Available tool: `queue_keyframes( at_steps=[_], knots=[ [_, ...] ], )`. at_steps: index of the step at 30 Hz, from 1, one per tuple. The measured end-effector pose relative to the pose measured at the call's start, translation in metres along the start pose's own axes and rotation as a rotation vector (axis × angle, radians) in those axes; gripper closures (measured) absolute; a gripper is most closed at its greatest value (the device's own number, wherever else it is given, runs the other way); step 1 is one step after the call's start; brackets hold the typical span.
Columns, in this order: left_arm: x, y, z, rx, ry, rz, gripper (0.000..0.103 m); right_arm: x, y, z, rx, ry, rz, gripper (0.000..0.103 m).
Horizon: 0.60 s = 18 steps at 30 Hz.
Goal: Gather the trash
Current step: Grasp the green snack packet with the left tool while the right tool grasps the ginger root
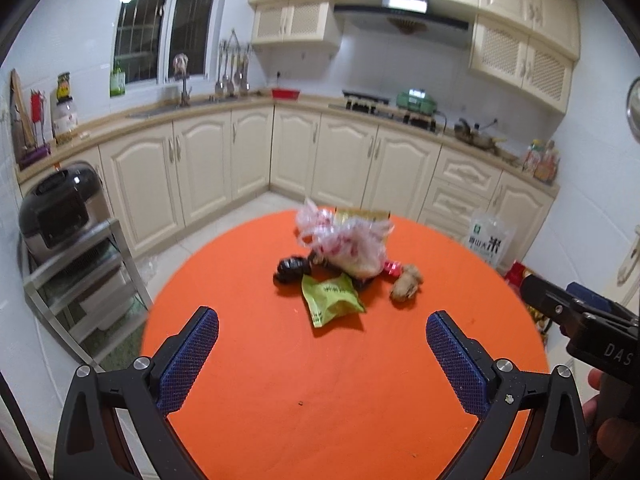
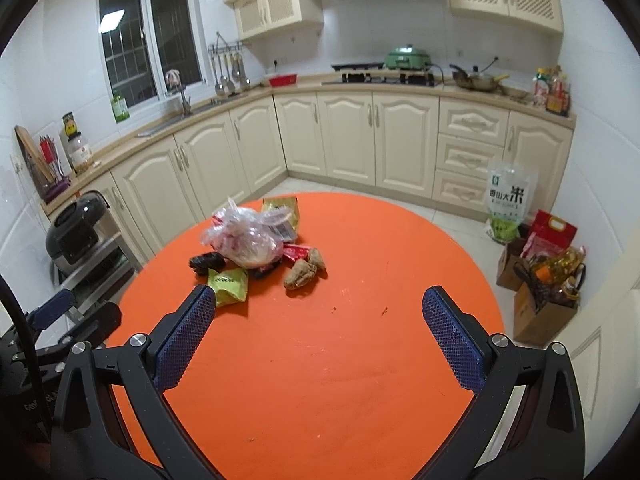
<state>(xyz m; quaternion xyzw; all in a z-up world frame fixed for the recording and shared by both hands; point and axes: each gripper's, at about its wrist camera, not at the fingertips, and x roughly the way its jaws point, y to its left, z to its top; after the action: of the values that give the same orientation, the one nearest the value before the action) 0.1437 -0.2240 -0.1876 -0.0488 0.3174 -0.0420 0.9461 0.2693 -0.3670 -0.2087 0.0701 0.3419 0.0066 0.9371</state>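
A pile of trash lies on the round orange table [image 1: 280,360] [image 2: 360,360]: a clear plastic bag with red print [image 1: 348,240] [image 2: 244,240], a green wrapper [image 1: 330,298] [image 2: 228,284], a black crumpled piece [image 1: 290,270] [image 2: 206,262], brown lumps [image 1: 406,284] [image 2: 304,270], a red wrapper [image 2: 296,252] and a yellow-green packet [image 1: 362,214] [image 2: 282,208]. My left gripper [image 1: 322,334] is open and empty, short of the pile. My right gripper [image 2: 320,312] is open and empty, to the right of the pile; its body shows in the left wrist view [image 1: 576,312].
Cream kitchen cabinets [image 2: 360,140] and a counter run behind the table. A metal rack with a black cooker [image 1: 56,208] [image 2: 76,232] stands to the left. A rice bag [image 2: 508,196] and boxes of groceries [image 2: 544,276] stand on the floor to the right.
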Motion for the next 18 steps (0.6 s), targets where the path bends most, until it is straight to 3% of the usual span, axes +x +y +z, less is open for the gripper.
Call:
queue_keyframes(
  at_steps=[12,16,18],
  knots=[
    [0.162,-0.007,0.115,0.01,0.173,0.034,0.001,0.098,-0.02,0.001,0.032,0.15,0.028,0.001],
    [0.21,-0.006,0.14,0.016,0.206,0.047,0.001,0.126,-0.02,0.001,0.04,0.186,0.047,0.006],
    [0.231,-0.008,0.149,0.027,0.224,0.056,0.001,0.137,-0.02,0.001,0.041,0.203,0.056,0.014]
  ],
)
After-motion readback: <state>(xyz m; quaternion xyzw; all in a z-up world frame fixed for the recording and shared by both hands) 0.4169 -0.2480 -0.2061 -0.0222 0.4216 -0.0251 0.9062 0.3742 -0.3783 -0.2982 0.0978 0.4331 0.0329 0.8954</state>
